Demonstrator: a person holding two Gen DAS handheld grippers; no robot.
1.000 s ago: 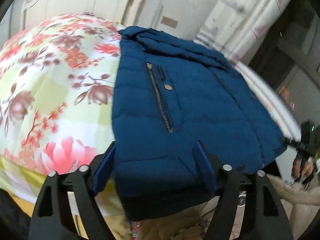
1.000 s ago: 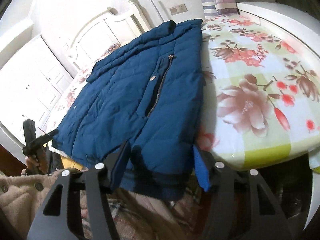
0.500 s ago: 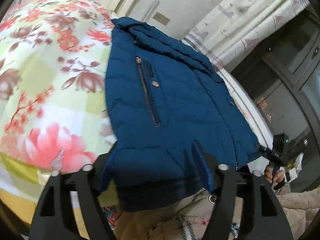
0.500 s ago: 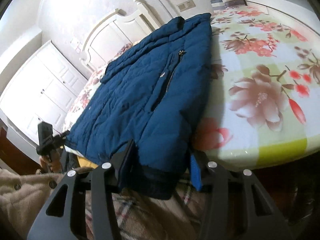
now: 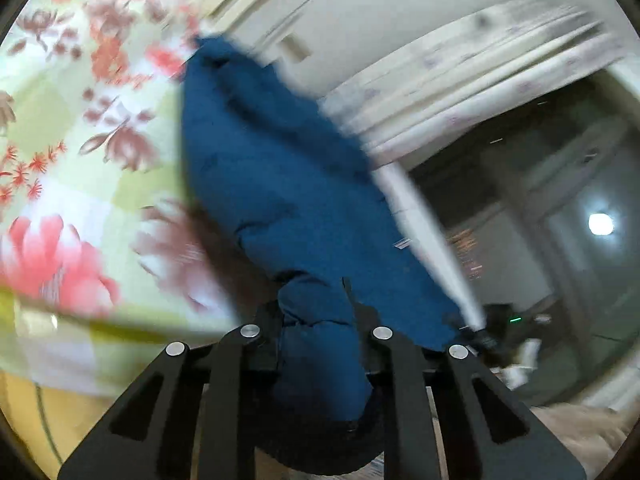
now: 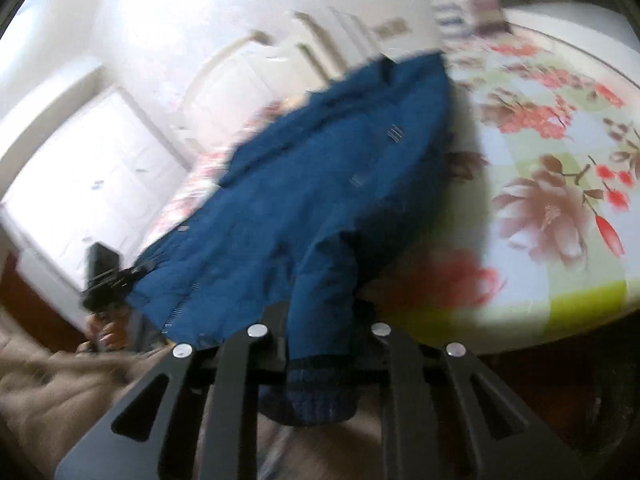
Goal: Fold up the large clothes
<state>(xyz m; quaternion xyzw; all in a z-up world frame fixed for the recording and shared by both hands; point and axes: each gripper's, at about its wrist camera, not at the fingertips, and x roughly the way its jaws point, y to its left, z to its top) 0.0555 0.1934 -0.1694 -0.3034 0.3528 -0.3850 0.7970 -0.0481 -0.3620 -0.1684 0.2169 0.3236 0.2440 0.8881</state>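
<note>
A large blue padded jacket [image 5: 280, 168] lies on a floral bedspread [image 5: 60, 140], its hem toward me. My left gripper [image 5: 316, 312] is shut on the bunched hem at one bottom corner. In the right wrist view the same jacket [image 6: 340, 184] runs away from me, and my right gripper [image 6: 320, 320] is shut on the hem with its dark ribbed band [image 6: 312, 396] hanging below the fingers. Both views are motion-blurred. The other gripper [image 6: 108, 276] shows at the jacket's far corner in the right wrist view.
The bedspread [image 6: 560, 180] fills the right side of the right wrist view. A white headboard [image 6: 248, 72] and wardrobe [image 6: 88, 168] stand behind the bed. A curtain [image 5: 460, 80] and a dark glass door [image 5: 540, 220] lie to the right. Beige fabric [image 6: 48, 392] is near me.
Both grippers have closed from open onto the jacket's bottom hem. The fabric now bunches between the fingers and both views have swung, the hem lifting off the bed edge.
</note>
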